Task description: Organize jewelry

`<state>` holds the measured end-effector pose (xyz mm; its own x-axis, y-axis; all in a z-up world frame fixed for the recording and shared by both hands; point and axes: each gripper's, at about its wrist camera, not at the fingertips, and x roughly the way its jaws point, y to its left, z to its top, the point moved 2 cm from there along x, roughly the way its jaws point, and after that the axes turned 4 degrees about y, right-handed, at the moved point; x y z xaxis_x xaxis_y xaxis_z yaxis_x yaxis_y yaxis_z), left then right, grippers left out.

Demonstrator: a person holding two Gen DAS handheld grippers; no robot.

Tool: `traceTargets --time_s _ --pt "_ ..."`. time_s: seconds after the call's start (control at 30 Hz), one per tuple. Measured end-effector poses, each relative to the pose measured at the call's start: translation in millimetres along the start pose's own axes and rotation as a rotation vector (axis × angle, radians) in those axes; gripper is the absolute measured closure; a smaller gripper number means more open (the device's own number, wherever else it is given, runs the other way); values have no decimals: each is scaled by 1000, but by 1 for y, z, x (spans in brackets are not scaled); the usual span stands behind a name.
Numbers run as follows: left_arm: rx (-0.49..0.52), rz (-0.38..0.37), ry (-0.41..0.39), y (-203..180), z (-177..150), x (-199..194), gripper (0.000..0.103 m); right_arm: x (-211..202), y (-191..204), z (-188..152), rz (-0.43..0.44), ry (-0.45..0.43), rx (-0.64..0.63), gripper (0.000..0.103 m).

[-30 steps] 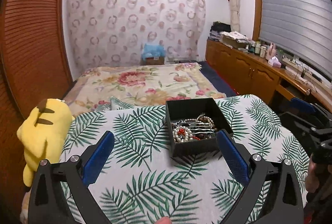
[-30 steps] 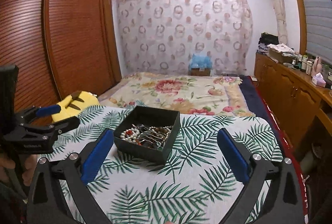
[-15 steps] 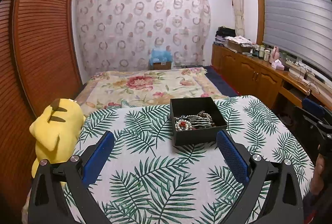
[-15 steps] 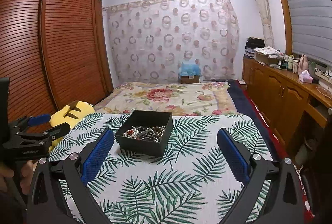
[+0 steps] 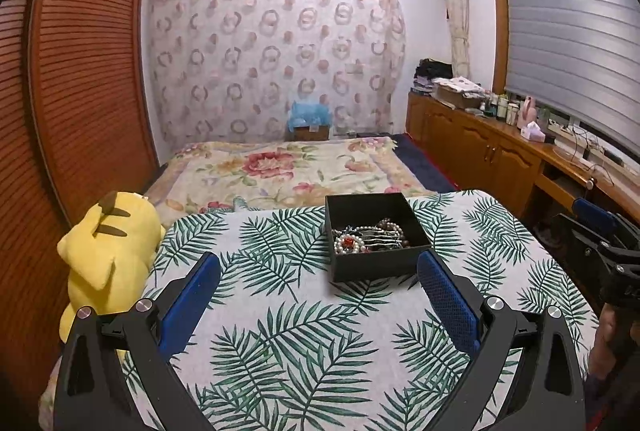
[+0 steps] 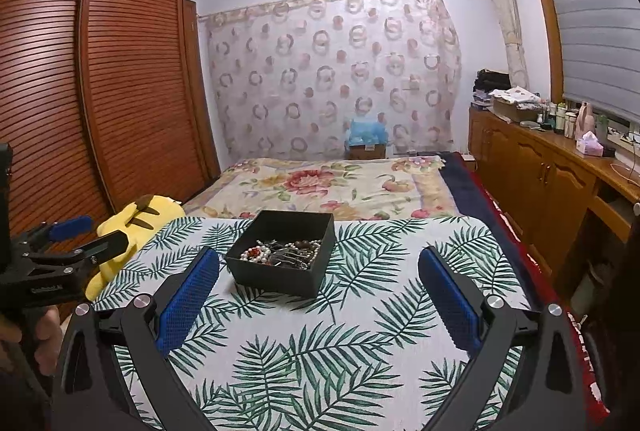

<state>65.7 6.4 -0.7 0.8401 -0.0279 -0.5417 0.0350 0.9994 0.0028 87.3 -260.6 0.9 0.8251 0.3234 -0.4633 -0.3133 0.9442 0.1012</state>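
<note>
Both grippers hang above the tabletop [image 5: 304,343] with their jaws spread wide and nothing between them. Seen from its own camera, the left gripper [image 5: 318,295] has its blue-padded fingers [image 5: 191,305] low over the palm-leaf cloth that covers the tabletop, and the right gripper [image 6: 319,295] sits at a similar height in its own view. A black box [image 5: 374,263] stands on the cloth toward the far edge, ahead of both grippers and touching neither. Inside it lies a tangle of jewelry [image 5: 370,240]: a string of pearl-like beads with a red piece, darker brown beads and some silvery metal parts; single pieces are hard to separate. In the right wrist view the same box [image 6: 280,275] appears ahead and a little to the left, with the jewelry [image 6: 282,253] heaped toward its near wall. A yellow plush toy [image 5: 106,255] leans just beside the tabletop's left edge. Beyond the tabletop lies a bed with a floral blanket [image 5: 288,167].
</note>
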Motion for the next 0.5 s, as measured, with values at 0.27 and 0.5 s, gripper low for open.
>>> traceTargets --time_s 0.27,0.5 --pt "3 -4 -3 -3 -2 -1 8 -3 3 1 4 0 -7 3" --pt "4 0 -4 -5 -3 -2 8 -3 2 6 5 -2 -2 3"
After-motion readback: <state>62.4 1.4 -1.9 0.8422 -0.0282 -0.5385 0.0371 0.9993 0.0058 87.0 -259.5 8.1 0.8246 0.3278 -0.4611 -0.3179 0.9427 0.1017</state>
